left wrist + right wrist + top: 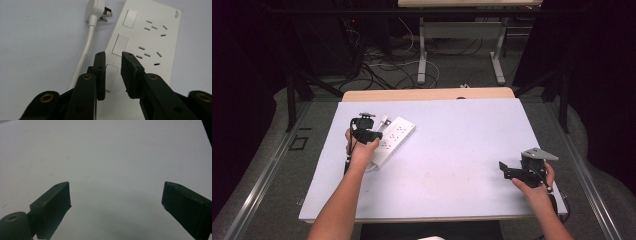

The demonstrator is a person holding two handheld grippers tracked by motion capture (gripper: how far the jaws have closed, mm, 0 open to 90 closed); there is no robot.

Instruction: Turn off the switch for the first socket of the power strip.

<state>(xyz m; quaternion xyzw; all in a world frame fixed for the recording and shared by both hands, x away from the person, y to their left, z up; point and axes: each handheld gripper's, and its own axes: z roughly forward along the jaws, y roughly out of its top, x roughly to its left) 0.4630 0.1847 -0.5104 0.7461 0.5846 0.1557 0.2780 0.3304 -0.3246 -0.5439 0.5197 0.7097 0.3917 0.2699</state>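
Note:
A white power strip (pixel 394 136) lies at the left of the table, with sockets and rocker switches on its top face (pixel 150 37). Its white plug (pixel 98 10) lies beside its far end, and the cord (pixel 85 50) runs along its side. My left gripper (pixel 377 135) hovers over the strip's near half. Its jaws (pixel 113 53) stand a narrow gap apart above the middle switch (pixel 120 45), holding nothing. My right gripper (pixel 506 171) is low at the table's right side. It (pixel 116 195) is wide open over bare table.
The pale mat (pixel 462 140) covers the table, with a wooden strip (pixel 427 94) at the far edge. Beyond it are a second table's legs (pixel 422 50) and loose cables on the floor (pixel 382 65). Dark frame posts flank both sides.

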